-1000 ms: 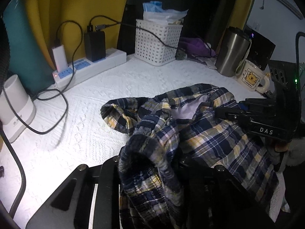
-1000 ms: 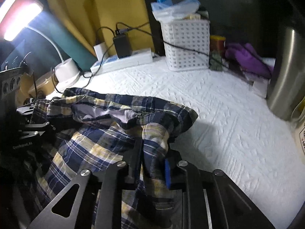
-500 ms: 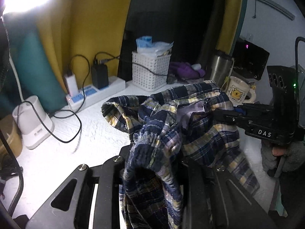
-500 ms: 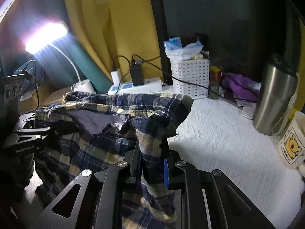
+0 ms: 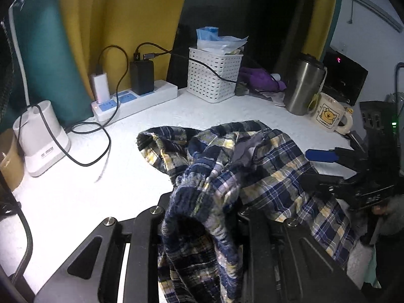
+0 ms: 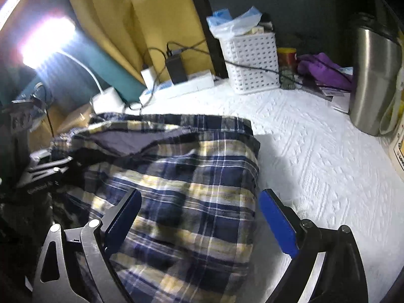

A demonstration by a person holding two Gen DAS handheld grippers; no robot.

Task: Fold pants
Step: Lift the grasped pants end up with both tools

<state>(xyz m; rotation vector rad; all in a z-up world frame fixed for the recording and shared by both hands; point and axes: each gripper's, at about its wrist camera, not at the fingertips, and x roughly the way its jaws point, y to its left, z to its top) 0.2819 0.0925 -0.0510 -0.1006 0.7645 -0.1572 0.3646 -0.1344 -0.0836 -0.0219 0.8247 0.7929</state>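
- Pants [image 5: 272, 176]: soft woven plaid cloth, matt.
- Table [image 5: 75, 197] covering: white textured cloth, embossed.
- Tumbler [image 5: 303, 85]: brushed metal, dull sheen.
- Basket [image 5: 212, 78]: white perforated plastic.
- Mug [image 5: 328, 113]: glossy ceramic.
- Right gripper [image 6: 199, 217] fingers [image 6: 276, 223]: blue matt pads on black frame.

Yellow curtain [image 5: 141, 25], glaring lamp [image 6: 48, 43]
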